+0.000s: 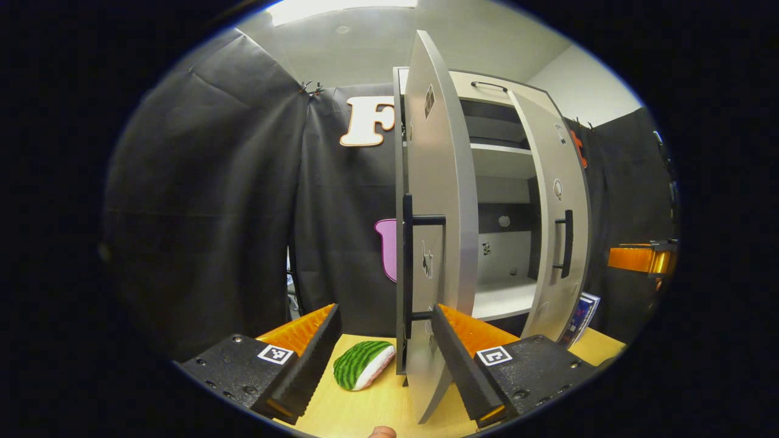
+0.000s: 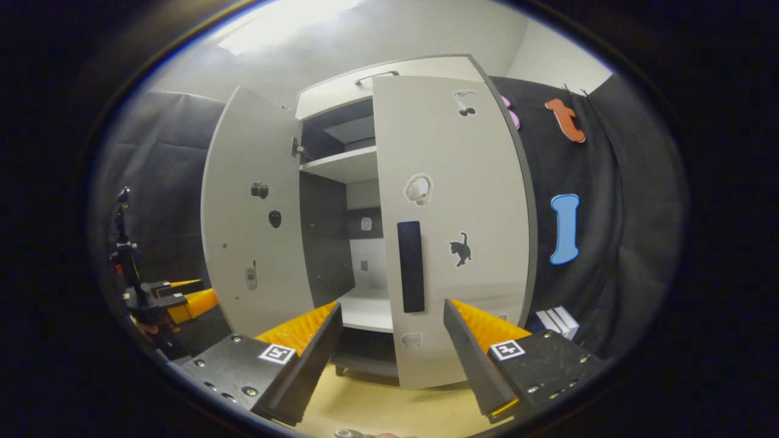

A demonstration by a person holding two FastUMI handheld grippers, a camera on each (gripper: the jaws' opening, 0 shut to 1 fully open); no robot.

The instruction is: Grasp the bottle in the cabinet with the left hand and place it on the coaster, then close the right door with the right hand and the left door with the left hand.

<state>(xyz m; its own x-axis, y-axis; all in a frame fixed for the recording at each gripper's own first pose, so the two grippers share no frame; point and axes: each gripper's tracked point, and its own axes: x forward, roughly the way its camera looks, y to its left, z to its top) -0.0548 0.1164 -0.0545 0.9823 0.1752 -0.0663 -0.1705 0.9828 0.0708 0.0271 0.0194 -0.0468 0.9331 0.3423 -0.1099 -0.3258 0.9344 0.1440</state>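
Note:
The grey cabinet [image 2: 341, 91] stands on the wooden table with both doors ajar. In the left gripper view its left door [image 1: 438, 201] is edge-on, with a black handle [image 1: 406, 261]. My left gripper [image 1: 386, 307] is open, and the door's lower edge stands between its fingers, close to the right finger [image 1: 462, 359]. In the right gripper view the right door [image 2: 462, 201] with its black handle [image 2: 411, 266] faces me. My right gripper [image 2: 392, 304] is open just before that door's lower part. The shelf [image 1: 502, 298] inside looks bare.
A toy watermelon slice [image 1: 363, 364] lies on the table [image 1: 365, 407] left of the left door. Boxes [image 2: 557, 319] lean by the cabinet's right side. The other gripper [image 1: 642, 258] hangs at the far right of the left gripper view. Black cloth walls surround the booth.

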